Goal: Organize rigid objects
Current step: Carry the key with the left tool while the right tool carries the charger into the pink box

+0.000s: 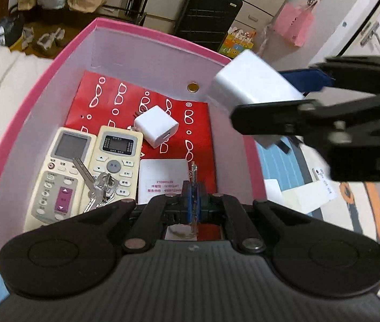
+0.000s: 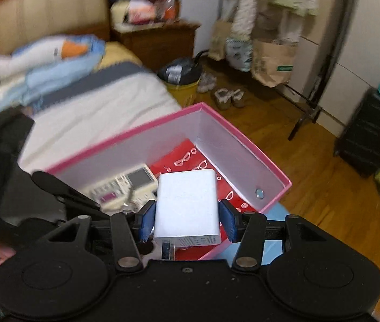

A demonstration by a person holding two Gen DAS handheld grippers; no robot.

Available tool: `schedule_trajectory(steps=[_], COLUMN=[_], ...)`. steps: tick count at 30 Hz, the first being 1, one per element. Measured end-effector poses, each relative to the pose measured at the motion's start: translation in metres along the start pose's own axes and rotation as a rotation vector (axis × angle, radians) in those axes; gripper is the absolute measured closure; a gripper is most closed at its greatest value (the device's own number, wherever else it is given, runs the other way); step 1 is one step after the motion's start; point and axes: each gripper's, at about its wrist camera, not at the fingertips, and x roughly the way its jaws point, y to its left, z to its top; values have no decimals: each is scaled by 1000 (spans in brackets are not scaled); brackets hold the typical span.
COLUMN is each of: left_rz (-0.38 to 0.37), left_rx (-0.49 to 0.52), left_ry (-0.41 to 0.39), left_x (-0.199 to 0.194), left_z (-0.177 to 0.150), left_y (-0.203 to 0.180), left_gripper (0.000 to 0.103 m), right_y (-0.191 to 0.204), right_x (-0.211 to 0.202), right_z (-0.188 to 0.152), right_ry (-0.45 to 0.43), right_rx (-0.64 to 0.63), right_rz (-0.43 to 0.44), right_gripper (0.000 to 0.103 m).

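A pink box with white inner walls holds two remote controls, a bunch of keys, a small white charger and a red card with glasses print. My right gripper is shut on a large white power adapter and holds it above the box's right rim; it also shows in the left wrist view. My left gripper is shut inside the box, a thin clear item pinched between its blue pads.
The box sits on a bed with white and blue bedding. Wooden floor, shoes, paper bags and a black suitcase lie beyond the bed.
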Motion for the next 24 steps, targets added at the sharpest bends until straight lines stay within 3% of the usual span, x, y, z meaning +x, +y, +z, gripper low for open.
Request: schedule_trajectory(steps=[10, 15, 21, 24], left_rz=[-24, -24, -8, -14], left_rx=[-9, 28, 79, 64], left_ry=[36, 46, 62, 70], left_x=[8, 7, 8, 12], left_z=[-3, -4, -7, -7], left_y=[20, 18, 14, 15], left_gripper=[101, 101, 101, 101], right_y=[16, 21, 19, 16], right_x=[77, 102, 119, 128], right_z=[22, 25, 28, 31], right_ry=[310, 425, 439, 447], right_rx=[-270, -303, -218, -209], right_rz=[3, 16, 42, 6], right_gripper=[47, 47, 47, 47])
